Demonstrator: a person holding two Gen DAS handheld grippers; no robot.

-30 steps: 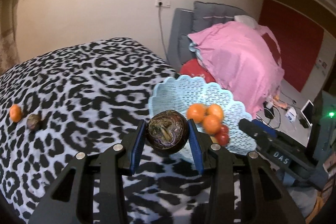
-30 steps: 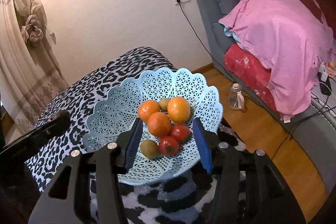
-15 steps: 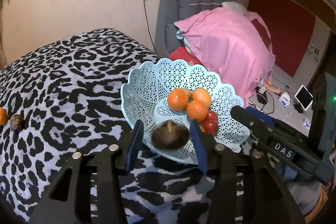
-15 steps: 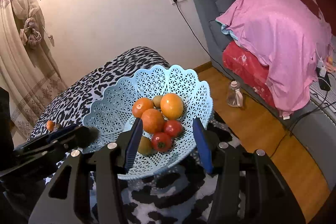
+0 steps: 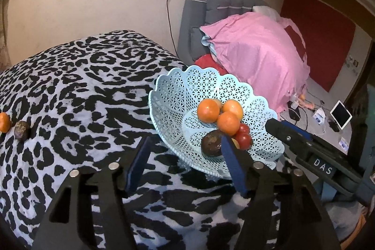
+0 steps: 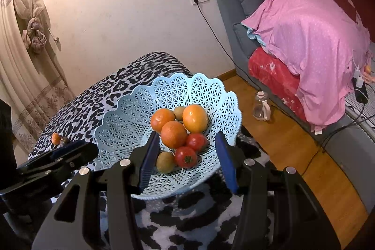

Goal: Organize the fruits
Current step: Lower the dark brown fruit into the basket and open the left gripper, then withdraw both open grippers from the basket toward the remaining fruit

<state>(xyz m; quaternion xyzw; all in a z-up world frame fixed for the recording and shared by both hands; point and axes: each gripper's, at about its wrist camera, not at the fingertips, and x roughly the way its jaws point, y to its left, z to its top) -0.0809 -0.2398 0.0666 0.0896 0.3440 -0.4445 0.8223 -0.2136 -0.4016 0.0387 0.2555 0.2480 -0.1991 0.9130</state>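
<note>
Left wrist view: left tool (image 5: 185,151) just above the near edge of a pale blue lattice plastic basket (image 5: 178,95), jaws just opened and standing apart, nothing between the blue pads. Dark brown round wrinkled fruit (image 5: 212,143) lying free inside the basket, partly hidden behind the right blue pad, close beside two red tomatoes (image 5: 243,139) and below three oranges (image 5: 208,110). Basket resting on a black-and-white leopard-print cover (image 5: 77,90) spread over the worktop. Far to the left on that cover, well apart from the basket, a small orange (image 5: 4,122) just beside another dark brown fruit (image 5: 21,130). Black right tool (image 5: 304,144) reaching in from the right, by the basket's rim.

Right wrist view: right tool (image 6: 185,154) poised over the near side of the same basket (image 6: 131,116), jaws apart and gripping nothing; oranges (image 6: 174,134), tomatoes (image 6: 185,156) and a brownish-green kiwi (image 6: 165,161) seen between the pads but lying in the basket below. Second kiwi (image 6: 179,112) tucked behind the oranges. Left tool (image 6: 58,161) visible at the left, by the basket's edge. Pink sheet (image 6: 309,39) draped over a grey sofa (image 6: 236,36), and a clear plastic jug (image 6: 261,107) on the wooden floor.
</note>
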